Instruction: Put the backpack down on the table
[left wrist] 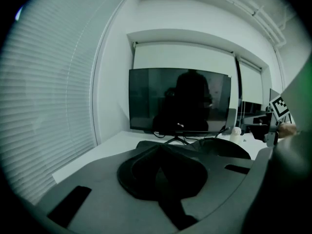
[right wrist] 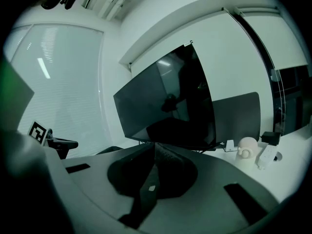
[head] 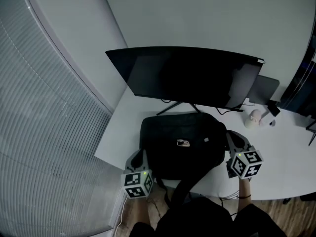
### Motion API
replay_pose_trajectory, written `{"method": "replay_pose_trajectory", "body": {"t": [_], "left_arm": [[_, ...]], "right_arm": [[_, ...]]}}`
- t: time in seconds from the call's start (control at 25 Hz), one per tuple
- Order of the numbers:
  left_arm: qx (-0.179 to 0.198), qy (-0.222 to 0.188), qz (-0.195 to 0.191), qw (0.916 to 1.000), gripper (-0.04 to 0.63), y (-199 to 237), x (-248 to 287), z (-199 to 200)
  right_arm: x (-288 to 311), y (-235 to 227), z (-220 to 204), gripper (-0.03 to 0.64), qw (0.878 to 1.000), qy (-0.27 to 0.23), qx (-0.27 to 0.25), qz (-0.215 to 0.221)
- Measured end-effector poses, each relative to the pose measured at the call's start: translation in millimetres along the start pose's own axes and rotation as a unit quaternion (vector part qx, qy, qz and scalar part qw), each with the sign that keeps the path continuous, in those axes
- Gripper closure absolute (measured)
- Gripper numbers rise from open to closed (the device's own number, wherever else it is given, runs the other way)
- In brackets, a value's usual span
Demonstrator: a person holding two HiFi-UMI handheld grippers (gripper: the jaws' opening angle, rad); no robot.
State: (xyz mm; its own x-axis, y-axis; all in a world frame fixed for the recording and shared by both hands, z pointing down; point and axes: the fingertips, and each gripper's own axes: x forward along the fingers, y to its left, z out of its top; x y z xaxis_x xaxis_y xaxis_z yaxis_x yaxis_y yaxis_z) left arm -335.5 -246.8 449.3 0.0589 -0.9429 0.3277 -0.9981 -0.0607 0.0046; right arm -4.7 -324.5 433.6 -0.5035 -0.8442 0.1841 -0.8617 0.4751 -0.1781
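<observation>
A black backpack (head: 182, 142) sits at the near edge of the white table (head: 118, 127), in front of a monitor; one strap (head: 181, 191) hangs toward me off the edge. My left gripper (head: 141, 158) is at the bag's left side and my right gripper (head: 236, 140) at its right side. In the left gripper view the jaws (left wrist: 161, 152) are shut, with dark backpack fabric (left wrist: 219, 147) running from their tips. In the right gripper view the jaws (right wrist: 155, 147) are also shut, with textured bag fabric (right wrist: 170, 156) pinched at the tips.
A wide dark monitor (head: 187, 75) on a stand fills the back of the table. A small white figure (head: 254, 117) and small gadgets stand at the right. Window blinds (head: 44, 107) run along the left. Wooden floor shows below the table's front edge.
</observation>
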Motion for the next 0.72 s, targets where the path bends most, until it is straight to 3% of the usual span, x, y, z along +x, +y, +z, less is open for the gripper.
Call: {"method": "replay_pose_trajectory", "body": {"t": [0.4, 0.72], "left_arm": [[-0.003, -0.05, -0.005, 0.9987, 0.58, -9.6, -37.5, 28.3], [0.012, -0.082, 0.006, 0.9965, 0.58, -8.5, -61.3, 46.7]], "right_arm": [[-22.3, 21.6, 41.7, 0.603, 0.997, -0.06, 0.004, 0.046], [-40.3, 31.5, 59.6, 0.603, 0.995, -0.081, -0.016, 0.052]]}}
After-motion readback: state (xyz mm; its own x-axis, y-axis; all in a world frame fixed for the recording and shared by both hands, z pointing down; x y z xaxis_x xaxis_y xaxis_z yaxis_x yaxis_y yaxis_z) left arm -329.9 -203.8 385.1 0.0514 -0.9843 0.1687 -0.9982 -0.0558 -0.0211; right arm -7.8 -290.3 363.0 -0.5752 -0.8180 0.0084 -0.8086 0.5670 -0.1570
